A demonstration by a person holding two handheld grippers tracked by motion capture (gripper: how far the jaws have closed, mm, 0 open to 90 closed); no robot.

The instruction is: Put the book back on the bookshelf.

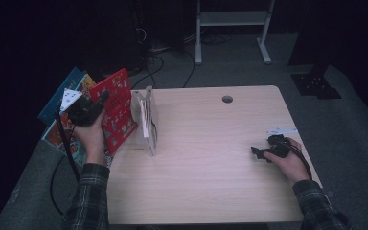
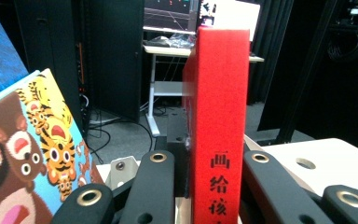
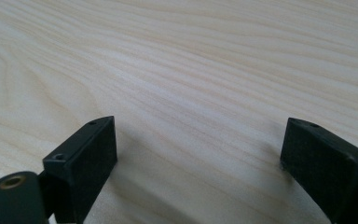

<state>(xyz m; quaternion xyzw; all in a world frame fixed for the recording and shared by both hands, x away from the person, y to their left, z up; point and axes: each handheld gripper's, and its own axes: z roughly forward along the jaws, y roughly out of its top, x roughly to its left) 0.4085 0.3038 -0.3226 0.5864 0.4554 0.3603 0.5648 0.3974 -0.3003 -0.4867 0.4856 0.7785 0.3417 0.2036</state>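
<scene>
Left tool (image 1: 93, 108), raised beside the table, pinches red book (image 1: 117, 110); right tool (image 1: 263, 152) rests spread.

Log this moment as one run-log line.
left tool: shut on red book, held upright beside the clear book stand | right tool: open, holding nothing, low over wooden table | more picture books left of table

Dark plaid flannel sleeves (image 1: 90, 191); matte black two-jaw left gripper (image 2: 216, 186) with brass-ringed screws, black trailing cable (image 1: 64, 143).
</scene>
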